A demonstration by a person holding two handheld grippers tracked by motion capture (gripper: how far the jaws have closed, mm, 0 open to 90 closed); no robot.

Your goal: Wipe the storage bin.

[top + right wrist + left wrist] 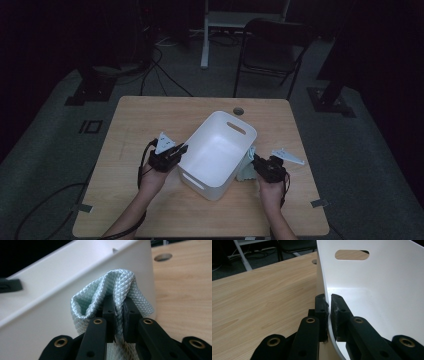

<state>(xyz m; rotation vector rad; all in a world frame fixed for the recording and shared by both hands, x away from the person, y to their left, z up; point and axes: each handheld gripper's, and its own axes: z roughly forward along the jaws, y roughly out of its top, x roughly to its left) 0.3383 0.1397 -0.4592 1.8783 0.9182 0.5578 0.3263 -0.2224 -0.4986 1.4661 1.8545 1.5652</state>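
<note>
Now the left gripper (pixel 181 149) is clamped on the rim of the white bin (pixel 216 150): in the left gripper view its fingers (pixel 322 308) stand almost together with the thin bin (pixel 372 290) wall pinched between them, one pad outside and one inside. Beyond those fingertips the wall runs up to a slot handle, and the bare wooden table (pixel 259 300) lies outside the outer finger. The right gripper (pixel 255 161) is closed on a pale green cloth (pixel 247 170); in the right gripper view the quilted cloth (pixel 117 287) bunches up in a fold above and around the fingers (pixel 109 312), with more of it hanging below them. Just behind that fold stands the bin's (pixel 62 272) outer wall, and the cloth seems to touch it. From above, the bin sits between the two grippers, tipped slightly, with the cloth outside it, against the wall nearest the right fingers.
</note>
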